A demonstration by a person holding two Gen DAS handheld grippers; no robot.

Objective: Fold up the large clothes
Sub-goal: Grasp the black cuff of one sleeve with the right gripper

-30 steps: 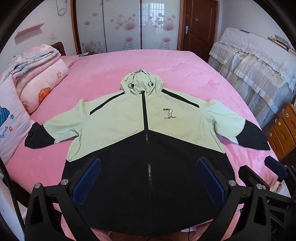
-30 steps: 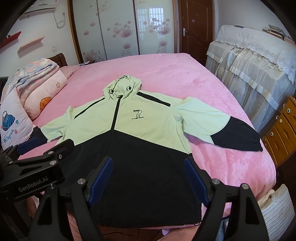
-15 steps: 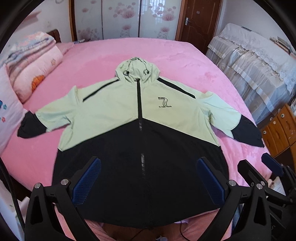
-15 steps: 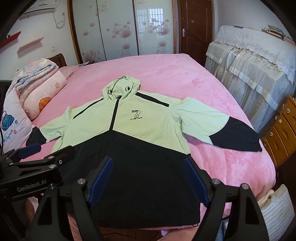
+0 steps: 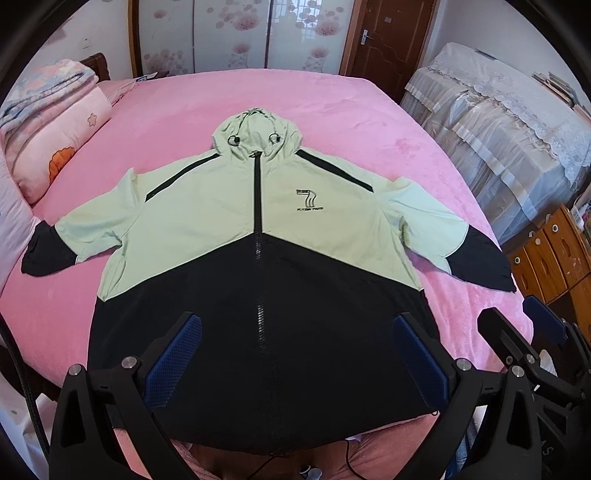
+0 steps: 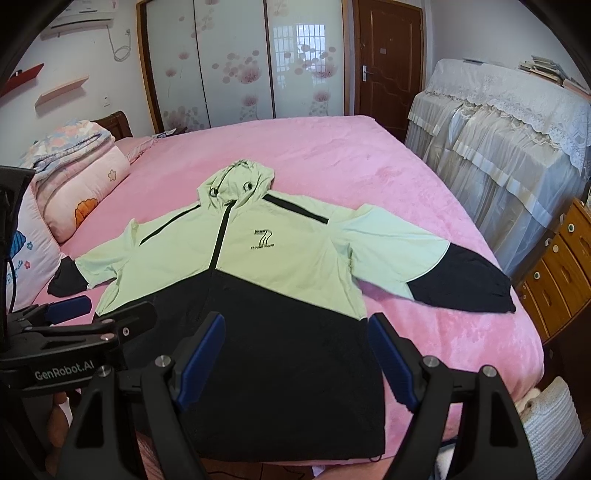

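Left wrist view: the hooded jacket [image 5: 258, 258] lies spread flat, front up and zipped, on the pink bed [image 5: 369, 122], hood toward the wardrobe doors [image 5: 236, 33] and both sleeves stretched out to the sides. Compared with a second ago, this view has tipped lower: the jacket now sits a little higher and larger in the picture, and less of the pillows [image 5: 55, 140] at the left shows. The jacket itself has not shifted on the bed; its sleeves, hood and hem lie as before. The left gripper [image 5: 295, 354] hangs above the black lower half of the jacket with its jaws spread wide and nothing between them, as they were earlier. In the right wrist view almost nothing has changed: the right gripper [image 6: 295, 358] stays over the black hem area, jaws equally wide apart and empty, with the left one just beside it at the picture's left edge.
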